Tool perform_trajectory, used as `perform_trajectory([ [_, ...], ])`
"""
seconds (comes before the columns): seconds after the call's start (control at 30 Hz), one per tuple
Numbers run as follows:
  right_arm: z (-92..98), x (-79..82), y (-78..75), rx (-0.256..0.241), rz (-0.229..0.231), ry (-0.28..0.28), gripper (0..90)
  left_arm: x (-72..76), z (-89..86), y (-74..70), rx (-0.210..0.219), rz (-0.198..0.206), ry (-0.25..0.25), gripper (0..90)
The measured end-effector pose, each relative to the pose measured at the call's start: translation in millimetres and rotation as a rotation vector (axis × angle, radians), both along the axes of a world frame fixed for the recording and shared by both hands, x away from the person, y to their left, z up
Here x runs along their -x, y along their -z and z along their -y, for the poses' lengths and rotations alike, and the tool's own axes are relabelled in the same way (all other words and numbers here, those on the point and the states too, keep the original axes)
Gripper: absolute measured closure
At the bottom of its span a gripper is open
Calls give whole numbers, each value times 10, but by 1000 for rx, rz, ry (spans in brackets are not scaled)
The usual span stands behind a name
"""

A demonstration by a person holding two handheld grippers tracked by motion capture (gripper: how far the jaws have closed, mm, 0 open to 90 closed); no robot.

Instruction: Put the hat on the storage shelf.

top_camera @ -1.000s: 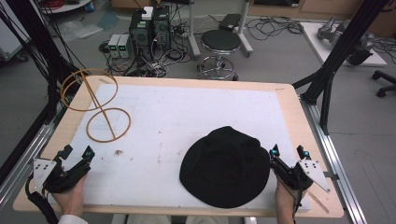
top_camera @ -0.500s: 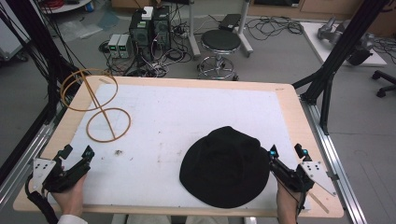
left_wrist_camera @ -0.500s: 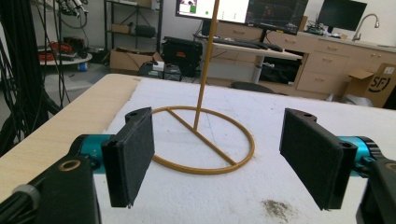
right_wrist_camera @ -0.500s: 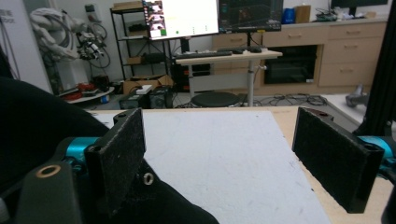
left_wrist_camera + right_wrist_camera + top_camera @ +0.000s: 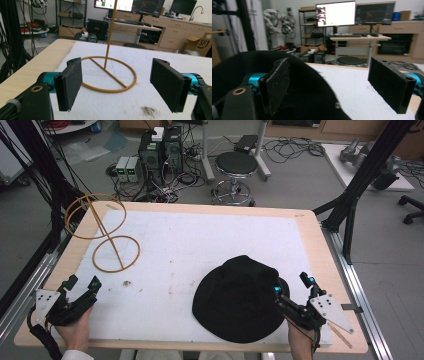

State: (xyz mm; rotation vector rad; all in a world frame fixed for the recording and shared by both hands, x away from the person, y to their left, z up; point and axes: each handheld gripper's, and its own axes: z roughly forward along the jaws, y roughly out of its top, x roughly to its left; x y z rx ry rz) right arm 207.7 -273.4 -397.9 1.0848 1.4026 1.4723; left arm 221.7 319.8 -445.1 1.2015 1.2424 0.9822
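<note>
A black brimmed hat [image 5: 239, 297] lies on the white mat at the front right, crown up. My right gripper [image 5: 292, 286] is open at the hat's right brim, with one jaw over the brim edge; in the right gripper view the hat [image 5: 294, 92] lies under and beyond the left jaw. A yellow wire hat stand [image 5: 107, 235] with a ring base and a tilted top ring stands at the back left. My left gripper [image 5: 82, 285] is open near the front left corner, facing the stand's ring base [image 5: 110, 77], with nothing between its jaws.
The white mat [image 5: 200, 245] covers a wooden table [image 5: 320, 255]. A dark smudge [image 5: 150, 111] marks the mat ahead of the left gripper. Black frame posts stand at both sides. A stool [image 5: 236, 167] and electronics boxes sit on the floor beyond the far edge.
My right gripper has edged left toward the hat, so its left jaw now sits over the brim. The left gripper, hat and stand have stayed put.
</note>
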Motion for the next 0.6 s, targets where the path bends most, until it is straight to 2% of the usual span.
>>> perform_trajectory([
  [0.07,-82,23,-25,5,6,-41,174,1,2,-2,-1,0,0,261],
  [0.3,-209,64,-60,22,15,-108,174,1,-6,0,1,1,-1,261],
  [0.4,-269,71,-69,16,9,-159,174,0,-8,0,2,0,-1,261],
  [0.6,-333,81,-70,31,4,-208,174,-2,-7,2,2,0,-2,261],
])
